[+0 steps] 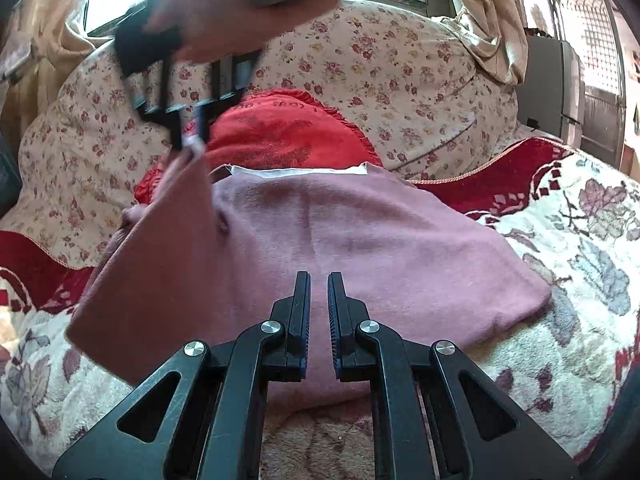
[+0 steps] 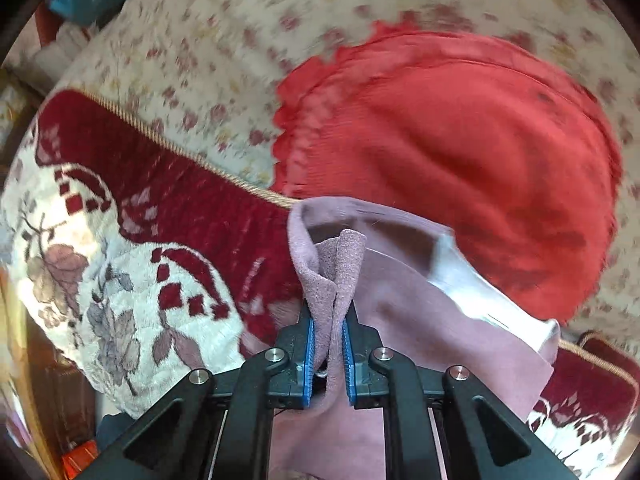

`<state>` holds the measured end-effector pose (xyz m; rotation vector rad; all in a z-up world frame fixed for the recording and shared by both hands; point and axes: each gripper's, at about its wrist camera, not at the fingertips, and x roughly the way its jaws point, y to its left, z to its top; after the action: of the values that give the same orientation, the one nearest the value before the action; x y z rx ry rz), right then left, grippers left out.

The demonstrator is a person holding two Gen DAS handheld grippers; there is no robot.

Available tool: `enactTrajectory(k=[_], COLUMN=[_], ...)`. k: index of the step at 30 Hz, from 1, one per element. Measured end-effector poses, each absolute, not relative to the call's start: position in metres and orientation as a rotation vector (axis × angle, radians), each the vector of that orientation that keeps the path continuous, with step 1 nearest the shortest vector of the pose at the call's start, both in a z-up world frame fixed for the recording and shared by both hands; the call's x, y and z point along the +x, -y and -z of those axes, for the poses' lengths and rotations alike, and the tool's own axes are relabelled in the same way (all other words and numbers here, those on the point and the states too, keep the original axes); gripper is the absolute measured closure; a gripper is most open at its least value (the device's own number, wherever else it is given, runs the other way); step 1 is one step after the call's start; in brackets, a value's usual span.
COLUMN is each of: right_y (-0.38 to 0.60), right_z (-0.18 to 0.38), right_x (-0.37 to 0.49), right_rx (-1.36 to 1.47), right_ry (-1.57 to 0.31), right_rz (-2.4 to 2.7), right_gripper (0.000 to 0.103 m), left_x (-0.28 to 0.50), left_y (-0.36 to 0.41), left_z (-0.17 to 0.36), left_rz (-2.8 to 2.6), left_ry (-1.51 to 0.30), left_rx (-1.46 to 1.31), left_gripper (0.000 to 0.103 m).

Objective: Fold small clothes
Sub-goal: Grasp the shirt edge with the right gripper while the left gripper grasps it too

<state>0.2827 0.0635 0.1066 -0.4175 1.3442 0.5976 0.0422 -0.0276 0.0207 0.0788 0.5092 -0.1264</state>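
Observation:
A dusty-pink garment (image 1: pixel 320 240) with a white inner band (image 1: pixel 296 172) lies spread on a patterned blanket. My left gripper (image 1: pixel 319 276) hovers low over its near edge, jaws drawn together with only a thin gap and nothing between them. At the garment's far left corner my right gripper (image 1: pixel 192 142), carried by a hand (image 1: pixel 240 12), points steeply down and lifts that corner. In the right wrist view the right gripper (image 2: pixel 330 320) is shut on a bunched fold of the pink garment (image 2: pixel 420 320), which sticks up past the blue pads (image 2: pixel 309 344).
A red frilled cushion (image 1: pixel 288 128) (image 2: pixel 460 160) sits just behind the garment, against a floral pillow (image 1: pixel 400 80). The cream and dark-red blanket (image 1: pixel 560 240) (image 2: pixel 100 260) covers the bed. Curtains and a window stand beyond.

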Motion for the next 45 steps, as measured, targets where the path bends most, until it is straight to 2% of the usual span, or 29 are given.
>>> enactTrajectory(k=[7,9,10,11,14,20,25,27,29,31,33,34,45], right_y=[0.009,0.020,0.023,0.027,0.036,0.050,0.065,0.069,0.072,0.074,0.075,0.075,0.125], right_z=[-0.119,-0.118,-0.117,-0.116,-0.115,-0.113,-0.112,-0.111,-0.112,-0.112,-0.112,-0.111,-0.115], right_x=[0.287,0.288,0.289,0.289,0.290,0.286,0.287,0.287,0.286,0.285,0.284,0.285,0.297], right_rx=[-0.221,-0.172,-0.163,-0.151,-0.128,-0.106,-0.092,-0.088,-0.083,-0.085,-0.083,-0.085,0.024], right_ry=[-1.330,-1.332,-1.329,-1.330,-1.328,-1.323,-1.318,-1.315,-1.309,-1.299,-1.299,-1.297,-1.242], right_rz=[-0.634,-0.644,-0.644,-0.646,-0.651,-0.671,-0.671,-0.670,-0.673,-0.674,-0.676,-0.677,-0.680], right_gripper=[0.092,0.092,0.092,0.092,0.092,0.092,0.092,0.092,0.092,0.092,0.092,0.092,0.092], left_x=[0.023,0.015,0.012,0.011,0.010,0.034,0.043,0.045,0.048,0.048,0.044,0.043,0.035], left_y=[0.013,-0.005,-0.014,-0.020,-0.031,-0.024,-0.056,-0.063,-0.064,-0.065,-0.064,-0.062,0.011], left_z=[-0.021,-0.025,-0.027,-0.027,-0.026,-0.012,-0.012,-0.016,-0.020,-0.024,-0.030,-0.033,-0.059], left_rz=[-0.028,-0.101,-0.146,-0.184,-0.227,-0.085,-0.052,-0.022,0.020,0.056,0.055,0.060,0.213], left_ry=[-0.504,-0.497,-0.489,-0.483,-0.449,-0.494,-0.505,-0.476,-0.466,-0.451,-0.416,-0.415,-0.405], left_rx=[0.160,0.139,0.130,0.128,0.097,0.058,-0.137,-0.204,-0.243,-0.277,-0.271,-0.257,-0.093], left_gripper=[0.094,0.080,0.055,0.036,0.035,0.035,0.035,0.037,0.050,0.053,0.071,0.095,0.098])
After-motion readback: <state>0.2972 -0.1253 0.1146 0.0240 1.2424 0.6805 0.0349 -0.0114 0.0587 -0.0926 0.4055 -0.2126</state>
